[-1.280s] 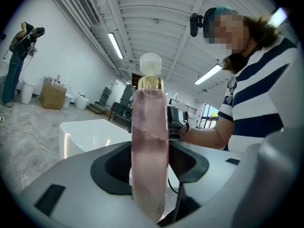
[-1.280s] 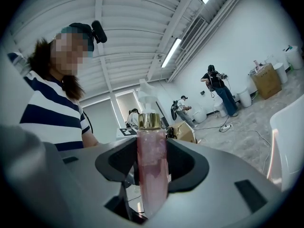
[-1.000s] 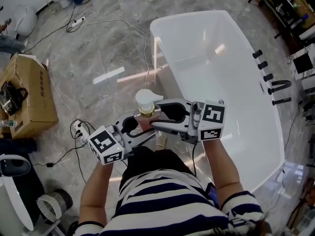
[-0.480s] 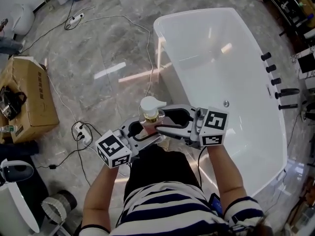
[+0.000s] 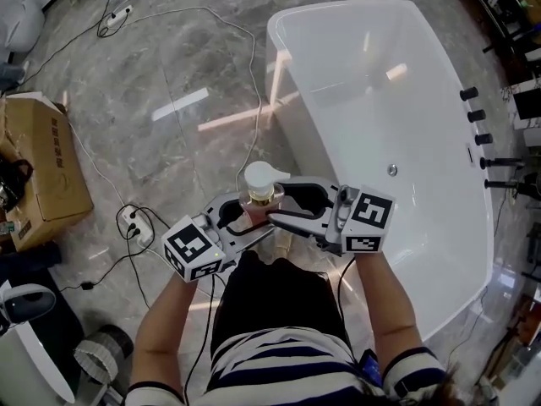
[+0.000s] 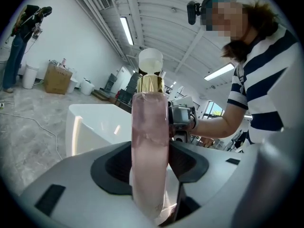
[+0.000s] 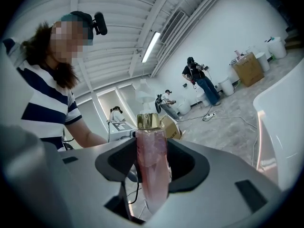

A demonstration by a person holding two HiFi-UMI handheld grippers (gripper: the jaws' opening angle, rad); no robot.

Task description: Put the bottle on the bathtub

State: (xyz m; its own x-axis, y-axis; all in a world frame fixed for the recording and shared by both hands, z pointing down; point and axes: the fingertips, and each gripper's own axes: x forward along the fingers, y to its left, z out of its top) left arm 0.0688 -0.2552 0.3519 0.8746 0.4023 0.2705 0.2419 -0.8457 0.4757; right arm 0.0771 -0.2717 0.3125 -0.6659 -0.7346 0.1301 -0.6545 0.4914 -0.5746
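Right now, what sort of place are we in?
Probably a large hall or studio with a bathroom mock-up, not a home: a freestanding tub on open stone floor, loose cables and a box nearby, strip lights overhead.

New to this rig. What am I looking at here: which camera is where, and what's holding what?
There is no robot arm. A person in a striped shirt holds a two-jaw gripper in each hand. The top-down picture comes from a camera on the person's head. The other two come from cameras riding on each gripper, looking along its jaws. The cubes with square markers are parts of the grippers.

The left gripper and the right gripper both clamp one pink pump bottle from opposite sides, and it stands upright between them. They hold it in the air beside the white bathtub, not on it yet. Below is a marble floor with a cardboard box and a power strip.
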